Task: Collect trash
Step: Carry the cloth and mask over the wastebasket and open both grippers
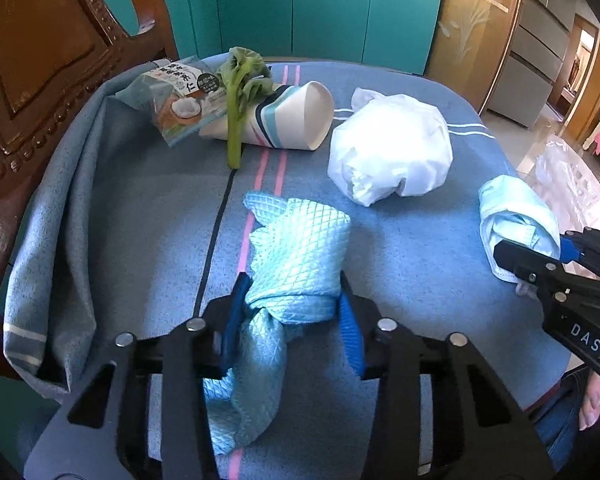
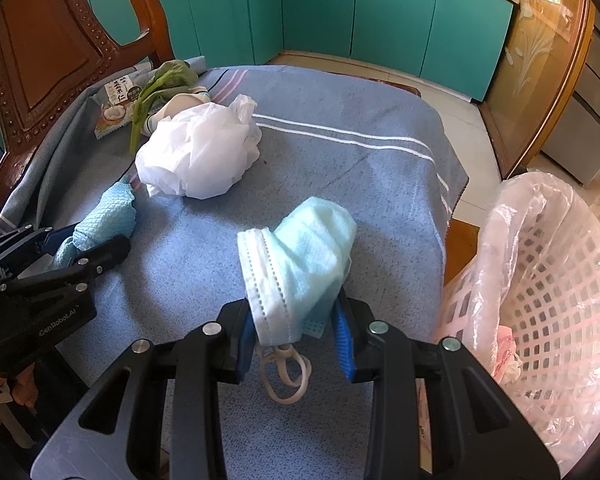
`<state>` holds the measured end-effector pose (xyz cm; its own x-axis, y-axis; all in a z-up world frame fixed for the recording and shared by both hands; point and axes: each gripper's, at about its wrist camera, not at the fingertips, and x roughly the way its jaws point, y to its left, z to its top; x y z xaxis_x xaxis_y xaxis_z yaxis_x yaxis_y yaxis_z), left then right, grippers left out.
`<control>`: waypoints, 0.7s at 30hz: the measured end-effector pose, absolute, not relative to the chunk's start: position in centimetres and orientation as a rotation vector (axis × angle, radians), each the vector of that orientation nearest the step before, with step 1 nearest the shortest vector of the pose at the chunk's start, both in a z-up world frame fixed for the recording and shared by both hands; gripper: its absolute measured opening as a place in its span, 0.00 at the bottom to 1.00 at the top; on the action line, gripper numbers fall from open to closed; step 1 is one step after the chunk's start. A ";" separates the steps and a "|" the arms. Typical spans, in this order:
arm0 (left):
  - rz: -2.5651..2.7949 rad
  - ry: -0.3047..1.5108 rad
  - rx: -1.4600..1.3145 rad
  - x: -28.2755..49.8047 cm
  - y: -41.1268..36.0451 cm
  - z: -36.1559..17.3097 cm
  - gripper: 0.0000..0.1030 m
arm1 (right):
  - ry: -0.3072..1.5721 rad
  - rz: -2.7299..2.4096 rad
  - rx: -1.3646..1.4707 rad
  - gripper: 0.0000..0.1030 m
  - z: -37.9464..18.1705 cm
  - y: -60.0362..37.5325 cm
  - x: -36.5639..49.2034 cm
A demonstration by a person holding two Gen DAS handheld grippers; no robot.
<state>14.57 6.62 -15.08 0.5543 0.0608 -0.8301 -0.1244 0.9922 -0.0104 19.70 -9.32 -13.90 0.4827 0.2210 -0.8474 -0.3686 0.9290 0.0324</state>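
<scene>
Pickup step, both hands loaded. Left gripper (image 1: 292, 312) clamped on a knotted light-blue waffle cloth (image 1: 300, 248), pads pinching it at the knot near the bench's near edge, loose tail hanging down between the fingers. Right gripper (image 2: 296, 320) clenched on a crumpled blue-and-white face mask (image 2: 296, 252), ear loops dangling below the pads, close to the bench's right edge. No earlier view to compare, so lift-off from the towel-covered bench (image 2: 340, 168) cannot be judged; cloth seems to rest on it along its far end.

Left to collect, by the look of it: white crumpled plastic bag (image 1: 388, 148) mid-bench; tipped striped paper cup (image 1: 296, 120), green vegetable stalk (image 1: 236, 112) lying across it, and coconut snack packet (image 1: 180, 100), all bunched at the far-left corner beside the wooden chair (image 1: 40, 80).

Pink lattice basket lined with a clear bag (image 2: 548, 272) standing off the bench's right edge, just beside the right gripper, some waste already inside.

Next move, judged: carry the mask over the basket rim and release, then bring the cloth across the same way without snagging the liner or crossing the other gripper. Limp items, so likely to droop and trail; lift well clear of the towel first.
</scene>
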 end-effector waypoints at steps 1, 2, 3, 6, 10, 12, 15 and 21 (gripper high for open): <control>0.109 0.975 -0.074 14.4 6.5 -15.0 0.40 | 1.005 0.361 -0.162 0.33 -13.9 -9.3 19.7; 0.107 0.974 -0.078 14.4 6.6 -14.9 0.40 | 1.005 0.361 -0.161 0.33 -13.9 -9.3 19.7; 0.104 0.973 -0.083 14.3 6.6 -14.8 0.40 | 1.005 0.361 -0.161 0.33 -13.9 -9.3 19.7; 0.107 0.965 -0.091 14.0 6.7 -14.4 0.40 | 1.005 0.361 -0.161 0.33 -13.9 -9.3 19.7; 0.121 0.942 -0.093 13.4 7.0 -13.4 0.40 | 1.004 0.364 -0.162 0.33 -13.9 -9.3 19.7; 0.132 0.929 -0.091 13.2 7.0 -12.9 0.40 | 1.002 0.366 -0.161 0.33 -13.8 -9.2 19.6; 0.154 0.909 -0.092 12.7 7.2 -12.2 0.40 | 0.998 0.368 -0.160 0.33 -13.7 -9.2 19.5; 0.190 0.880 -0.082 11.4 7.4 -11.2 0.40 | 0.971 0.385 -0.149 0.33 -13.0 -9.3 19.1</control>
<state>11.41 7.43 -11.16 0.6214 0.1312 -0.7724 -0.1986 0.9801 0.0068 19.06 -9.25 -12.98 0.5033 0.2518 -0.8266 -0.3835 0.9223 0.0475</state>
